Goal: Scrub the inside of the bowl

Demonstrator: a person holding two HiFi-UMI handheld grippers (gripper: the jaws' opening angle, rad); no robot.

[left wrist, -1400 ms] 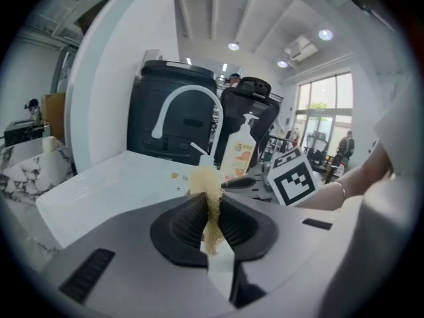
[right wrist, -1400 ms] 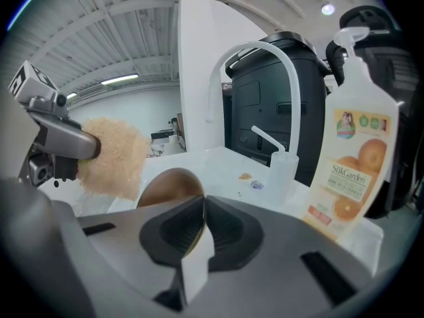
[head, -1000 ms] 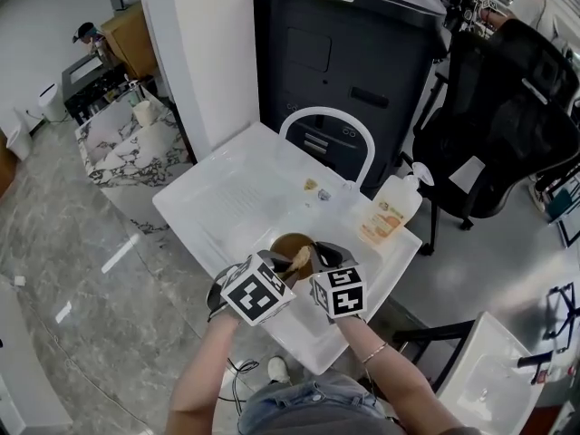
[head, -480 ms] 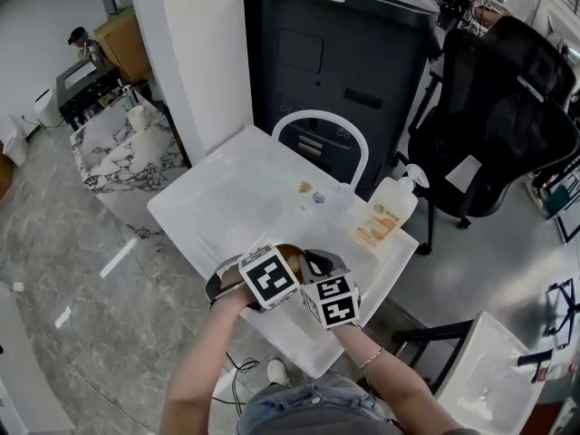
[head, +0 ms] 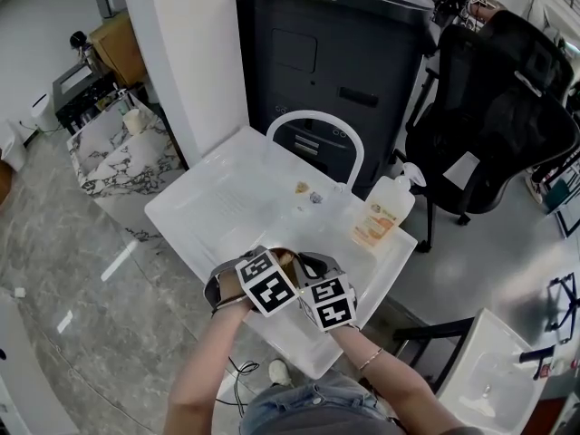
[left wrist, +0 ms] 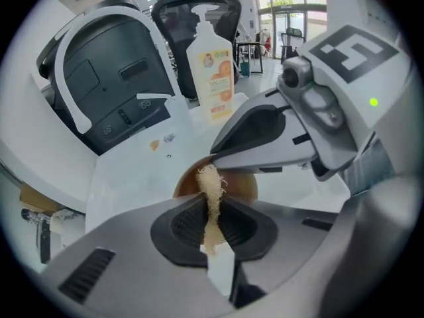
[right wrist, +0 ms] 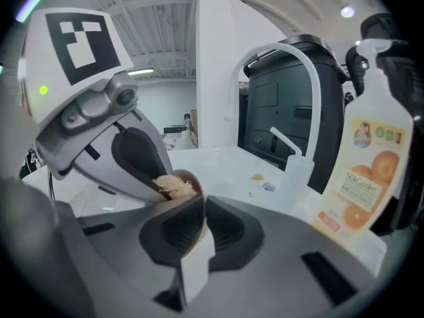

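A brown bowl (head: 286,257) sits in the near part of the white sink basin (head: 217,202), mostly hidden under both grippers in the head view. My left gripper (left wrist: 212,207) is shut on a beige fibrous scrubber (left wrist: 211,184), whose frayed tip reaches down into the bowl (left wrist: 240,183). From the right, my right gripper (right wrist: 202,220) is shut on the bowl's thin rim (right wrist: 190,179). In the right gripper view the scrubber (right wrist: 173,185) shows at the bowl's mouth, under the left gripper's dark jaws. The two marker cubes nearly touch above the bowl.
An orange-labelled pump soap bottle (head: 381,210) stands on the basin's right rim. A white arched faucet (head: 317,120) rises at the back. Small scraps (head: 306,191) lie in the basin. A black bin (head: 344,53) and an office chair (head: 507,107) stand behind.
Both grippers have closed in over the bowl, and the left gripper's cube now covers most of it. The scrubber has gone lower into the bowl.
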